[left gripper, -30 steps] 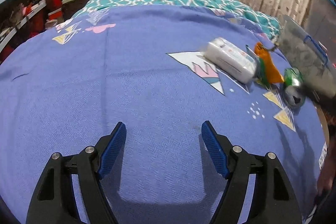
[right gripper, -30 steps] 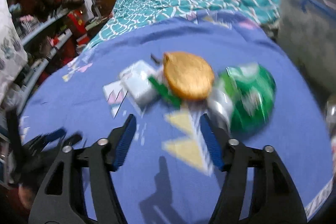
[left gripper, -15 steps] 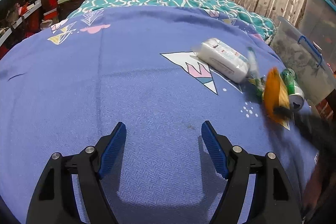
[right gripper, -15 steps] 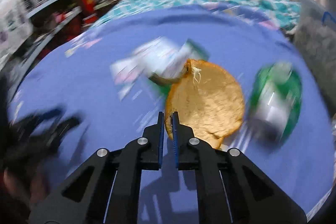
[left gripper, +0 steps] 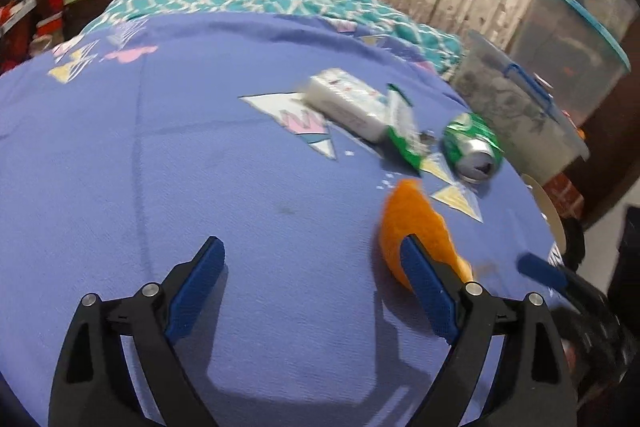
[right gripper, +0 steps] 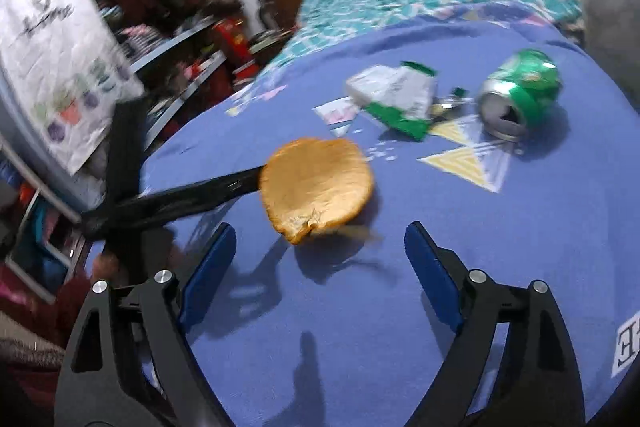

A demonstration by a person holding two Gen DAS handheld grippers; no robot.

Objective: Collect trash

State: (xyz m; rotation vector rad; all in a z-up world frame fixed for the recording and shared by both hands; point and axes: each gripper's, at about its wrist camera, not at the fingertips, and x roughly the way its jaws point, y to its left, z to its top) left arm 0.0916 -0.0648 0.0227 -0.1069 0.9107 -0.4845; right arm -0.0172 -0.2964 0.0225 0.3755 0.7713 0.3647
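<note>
Orange peel: the orange peel [right gripper: 318, 183] lies near the front edge of the bed [right gripper: 400, 307], apart from the other litter, just ahead of the right tongs [right gripper: 316, 275]; I judge it was brought forward to start a gathering spot.
Right tongs: their jaws have just been opening and now stand wide, nothing between them, the peel clear of the pads.
Left tongs: the left tongs [left gripper: 312, 291] have also just been opening wider; they are empty, and their right finger [left gripper: 426, 291] covers part of the peel in that view; contact I cannot tell.
Remaining trash: a crushed green can [right gripper: 520, 93], a green-and-white wrapper [right gripper: 404, 103] and a white packet [left gripper: 344, 101] sit farther up the blue sheet, still to collect.
Likely destination: none is clearly visible; clear storage bins [left gripper: 516, 107] stand beside the bed.
</note>
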